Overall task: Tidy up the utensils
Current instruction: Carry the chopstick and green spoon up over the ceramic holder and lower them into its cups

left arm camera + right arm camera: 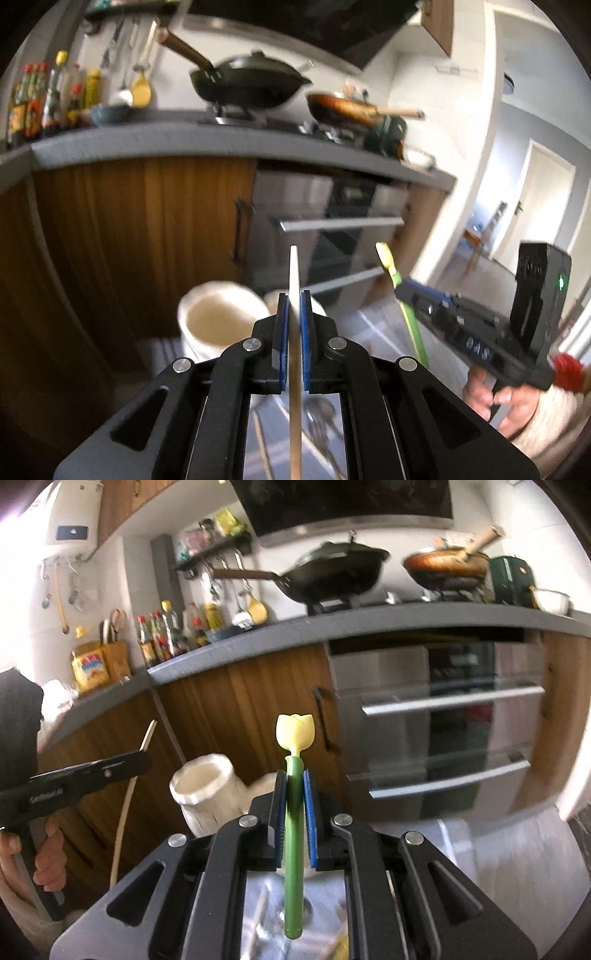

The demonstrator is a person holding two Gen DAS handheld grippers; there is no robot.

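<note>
My left gripper (294,306) is shut on a thin pale wooden utensil (294,280), seen edge-on, its tip pointing up past the pads. My right gripper (294,786) is shut on a green-handled utensil (294,834) with a yellow tulip-shaped end (295,733) above the pads. A white ribbed utensil holder (218,319) stands just ahead and left of both grippers; it also shows in the right wrist view (208,794). The right gripper with its green utensil shows in the left wrist view (400,286), off to the right. More utensils (321,435) lie blurred below the left gripper.
A grey kitchen counter (147,147) runs across ahead with a black wok (251,83), a copper pan (343,107) and sauce bottles (40,99). Wooden cabinet doors (147,229) and an oven (332,236) stand below it. A second white cup (275,299) stands behind the holder.
</note>
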